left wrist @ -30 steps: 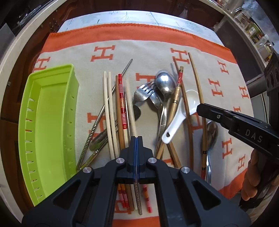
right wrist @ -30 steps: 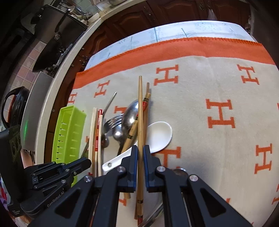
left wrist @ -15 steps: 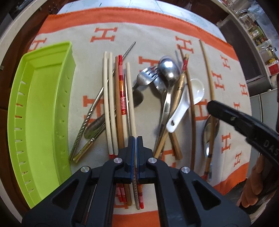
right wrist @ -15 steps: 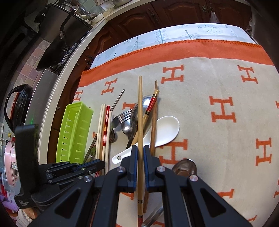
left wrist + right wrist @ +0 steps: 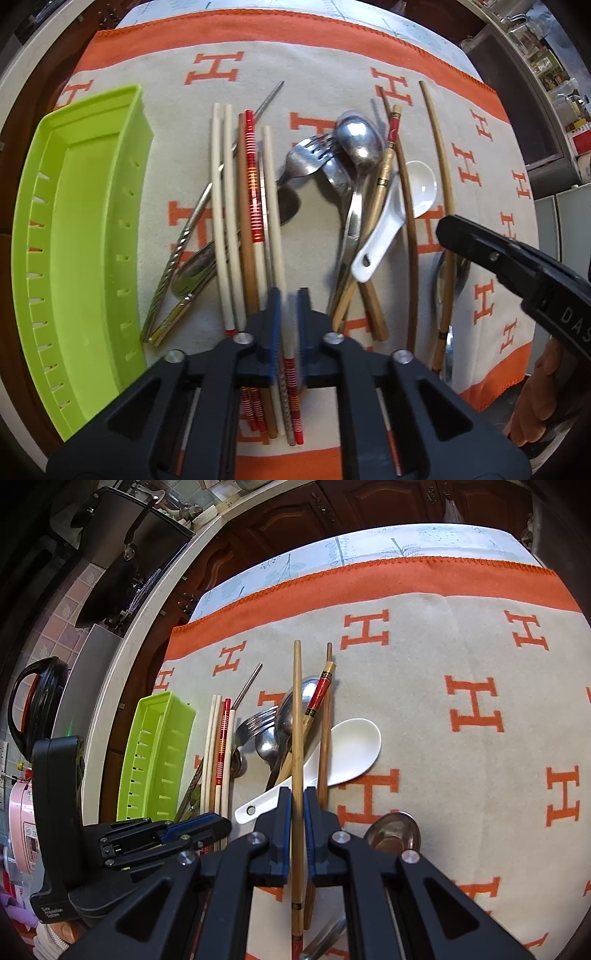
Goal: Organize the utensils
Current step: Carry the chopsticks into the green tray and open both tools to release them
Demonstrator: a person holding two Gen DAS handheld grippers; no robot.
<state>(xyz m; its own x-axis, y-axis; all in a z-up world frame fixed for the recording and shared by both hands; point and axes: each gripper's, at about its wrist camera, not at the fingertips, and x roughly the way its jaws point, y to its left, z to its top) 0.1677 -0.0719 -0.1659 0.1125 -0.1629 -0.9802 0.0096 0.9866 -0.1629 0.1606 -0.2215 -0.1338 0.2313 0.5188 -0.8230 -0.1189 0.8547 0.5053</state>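
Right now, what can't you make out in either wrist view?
- Left tongs: fingertips motion-blurred in the left view, so the grip on the striped chopstick is unclear.
- Bamboo chopstick: near end cut by the right view's bottom edge.
- Metal spoon: handle hidden under the right tongs.

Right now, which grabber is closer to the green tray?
Left. The left gripper sits over the chopsticks just beside the green tray; the right gripper is farther away, past the white spoon.

tray (image 5: 85, 229) left | chopsticks (image 5: 236, 206) middle | spoons (image 5: 391, 221) right
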